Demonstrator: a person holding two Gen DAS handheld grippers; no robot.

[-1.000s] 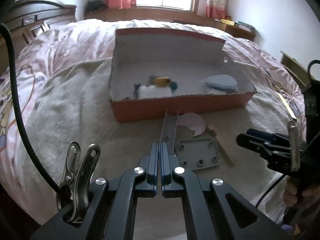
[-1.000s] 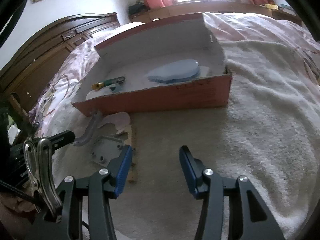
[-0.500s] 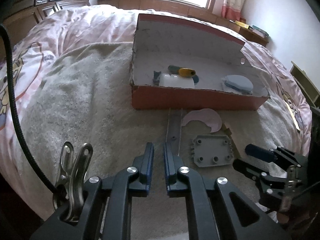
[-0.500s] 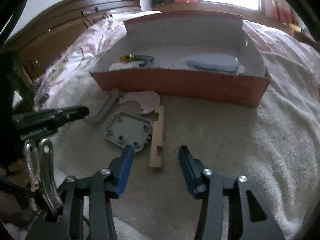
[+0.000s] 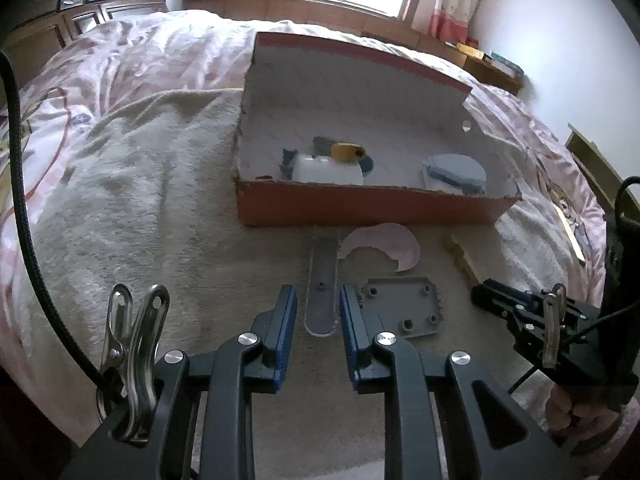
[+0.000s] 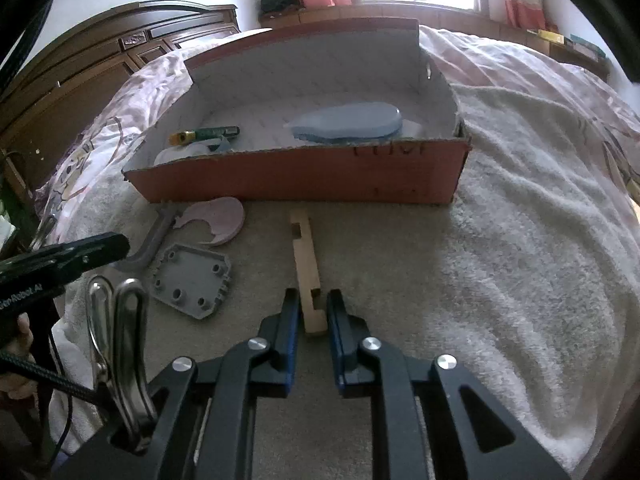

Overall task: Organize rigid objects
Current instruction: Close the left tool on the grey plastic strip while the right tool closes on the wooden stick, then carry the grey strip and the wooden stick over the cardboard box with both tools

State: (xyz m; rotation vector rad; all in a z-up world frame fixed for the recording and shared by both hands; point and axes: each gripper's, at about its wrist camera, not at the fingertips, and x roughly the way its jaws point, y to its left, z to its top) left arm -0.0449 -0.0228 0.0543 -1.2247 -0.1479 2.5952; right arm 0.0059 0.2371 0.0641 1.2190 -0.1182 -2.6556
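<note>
An open red cardboard box [image 5: 368, 210] [image 6: 304, 176] sits on a beige blanket. In front of it lie a grey channel strip [image 5: 323, 280] [image 6: 150, 240], a pink crescent piece [image 5: 384, 246] [image 6: 222, 220], a grey square plate with holes [image 5: 404, 306] [image 6: 192, 280] and a notched wooden strip [image 6: 307, 268] [image 5: 464, 256]. My left gripper [image 5: 319, 316] is open, its jaws either side of the grey strip's near end. My right gripper [image 6: 313, 312] is open, its jaws close on both sides of the wooden strip's near end; whether they touch it is unclear.
Inside the box lie a blue oval piece [image 6: 348, 122] [image 5: 454, 168], a white container [image 5: 326, 170] and a yellow-and-green tool [image 6: 204, 134] [image 5: 346, 151]. The blanket lies on a pink quilted bed [image 5: 132, 68]. A dark wooden headboard [image 6: 100, 68] stands to the left.
My left gripper opened from shut and came around the grey strip's end. My right gripper narrowed from wide open and moved right, over the wooden strip's end.
</note>
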